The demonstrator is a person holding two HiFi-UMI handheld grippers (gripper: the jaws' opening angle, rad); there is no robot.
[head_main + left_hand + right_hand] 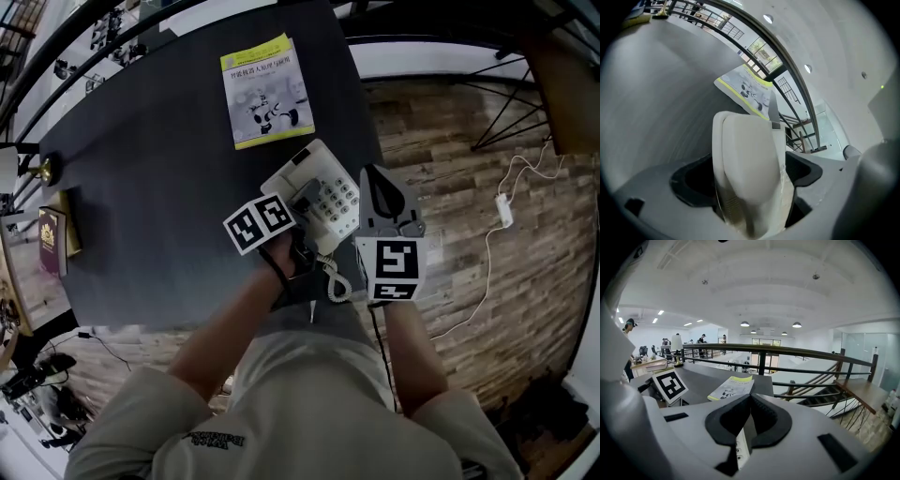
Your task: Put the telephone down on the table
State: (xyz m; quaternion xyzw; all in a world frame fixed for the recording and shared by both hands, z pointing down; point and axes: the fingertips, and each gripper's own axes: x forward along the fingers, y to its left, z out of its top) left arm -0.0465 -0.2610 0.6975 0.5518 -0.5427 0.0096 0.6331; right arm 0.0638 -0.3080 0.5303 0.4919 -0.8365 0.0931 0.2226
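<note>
Over the surface's 5 o'clock corner, telephone (323, 192): white desk set with its keypad facing up, lying slantwise from 10 to 4 o'clock in the head view. It is held between both grippers. Whether its underside touches the surface cannot be told.
Handset (745, 154): white and smooth, filling the middle of the left gripper view and pointing away toward 12 o'clock.
Left gripper (747, 177): jaws closed onto the handset, with a dark pad pressed to each flank. In the head view it stands at the telephone's 8 o'clock side.
Right gripper (749, 413): jaws narrow, pinching a thin edge of the telephone's body. A strip of keypad with the digits 9 and # shows between the pads. In the head view it stands at the telephone's 4 o'clock.
Coiled cord (336, 281): white, hanging at the telephone's 6 o'clock, between the two forearms.
Marker cubes: the left one (258, 223) is just beside the telephone at 8 o'clock. The right one (394, 267) is at 5 o'clock.
Surface (159, 187): dark and matte.
Booklet (267, 91): yellow and white with a cartoon figure on the cover. It lies flat at the telephone's 11 o'clock, apart from it.
Books (54, 234): a small stack at the surface's 9 o'clock edge, well apart from the telephone.
Floor (450, 169): wood planks. A white cable (487, 272) runs across it at the telephone's 3 o'clock.
</note>
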